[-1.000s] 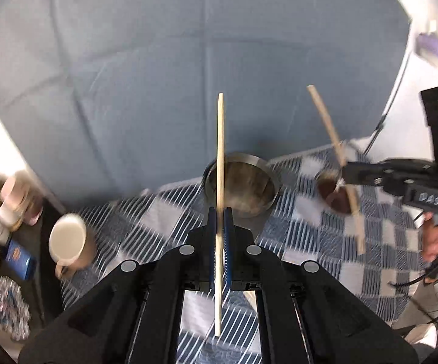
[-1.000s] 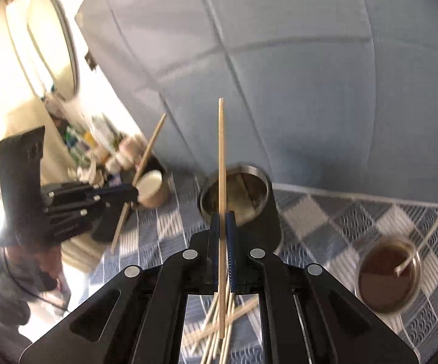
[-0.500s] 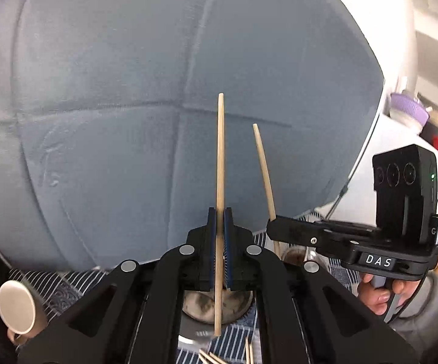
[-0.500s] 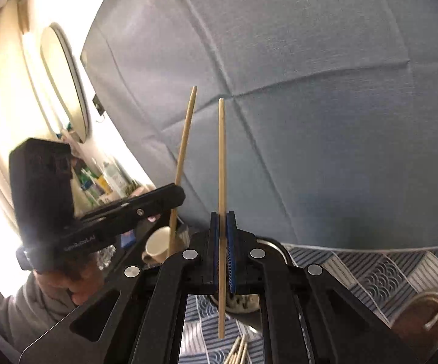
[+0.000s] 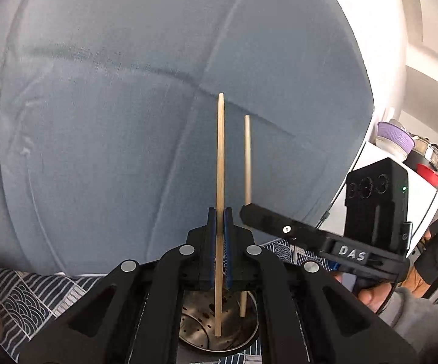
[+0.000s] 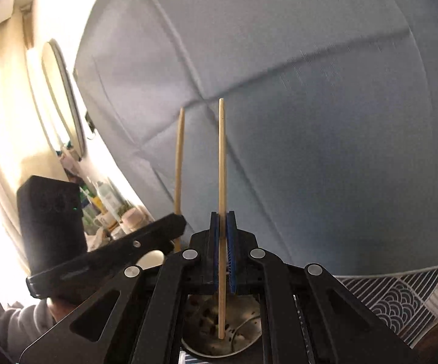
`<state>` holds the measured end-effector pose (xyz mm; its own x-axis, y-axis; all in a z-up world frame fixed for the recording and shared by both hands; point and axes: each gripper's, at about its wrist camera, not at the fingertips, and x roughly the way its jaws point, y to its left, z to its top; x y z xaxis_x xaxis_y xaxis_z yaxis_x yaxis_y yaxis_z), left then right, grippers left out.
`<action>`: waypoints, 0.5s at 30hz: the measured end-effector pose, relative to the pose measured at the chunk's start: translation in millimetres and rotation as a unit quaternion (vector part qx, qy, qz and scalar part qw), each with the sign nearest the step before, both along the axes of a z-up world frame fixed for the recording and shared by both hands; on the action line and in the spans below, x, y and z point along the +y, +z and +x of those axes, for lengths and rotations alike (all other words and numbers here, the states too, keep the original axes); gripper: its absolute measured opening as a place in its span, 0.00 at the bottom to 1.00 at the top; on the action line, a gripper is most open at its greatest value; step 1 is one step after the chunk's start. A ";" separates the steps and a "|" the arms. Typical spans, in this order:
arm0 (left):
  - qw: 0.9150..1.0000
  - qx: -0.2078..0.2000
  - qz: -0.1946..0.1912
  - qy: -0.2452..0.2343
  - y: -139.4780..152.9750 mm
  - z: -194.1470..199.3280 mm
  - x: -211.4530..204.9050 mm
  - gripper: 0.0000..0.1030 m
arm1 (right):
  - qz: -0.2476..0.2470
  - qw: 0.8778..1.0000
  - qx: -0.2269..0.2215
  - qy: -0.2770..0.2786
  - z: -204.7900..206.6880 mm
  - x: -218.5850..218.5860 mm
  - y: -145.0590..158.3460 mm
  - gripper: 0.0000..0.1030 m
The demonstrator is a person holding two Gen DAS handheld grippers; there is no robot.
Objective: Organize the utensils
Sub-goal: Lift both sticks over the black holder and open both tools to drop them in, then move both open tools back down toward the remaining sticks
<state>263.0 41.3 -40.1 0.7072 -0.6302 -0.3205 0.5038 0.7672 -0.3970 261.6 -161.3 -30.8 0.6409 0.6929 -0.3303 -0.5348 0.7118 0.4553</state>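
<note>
- My left gripper [image 5: 219, 215] pinches one chopstick [image 5: 220, 157] upright between its fingers, lower tip over the perforated metal holder [image 5: 219, 330].
- My right gripper [image 6: 222, 218] clamps a second chopstick [image 6: 222, 163] the same way, just beside the first.
- Step in hand, I judge: dropping both into the holder on the patterned worktop cloth [image 5: 24, 297].
- Next: lower, then part the fingers.
</note>
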 end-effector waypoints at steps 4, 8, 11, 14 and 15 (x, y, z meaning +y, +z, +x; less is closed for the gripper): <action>1.000 0.000 -0.003 -0.001 -6.3 -0.4 -1.8 0.05 | -0.012 1.000 0.007 -0.004 1.4 1.7 -8.8 0.09; 1.000 -0.010 0.009 0.010 -5.0 -5.9 -0.2 0.39 | -0.016 0.999 0.013 -0.038 0.9 -5.7 -8.9 0.34; 0.999 -0.020 0.015 0.026 1.0 -13.0 3.3 0.50 | 0.001 0.998 0.017 -0.067 -2.3 -15.7 -5.2 0.49; 0.999 -0.020 0.012 0.040 7.6 -19.4 11.1 0.58 | 0.019 0.996 0.015 -0.088 -7.6 -25.7 2.5 0.54; 0.999 -0.021 0.014 0.046 11.4 -22.6 13.5 0.61 | 0.021 0.995 0.011 -0.097 -10.7 -29.3 5.6 0.60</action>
<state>240.4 54.7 -28.7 0.7748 -0.5533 -0.3059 0.4469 0.8215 -0.3541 251.0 -190.5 -25.2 0.7571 0.5699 -0.3195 -0.3787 0.7812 0.4962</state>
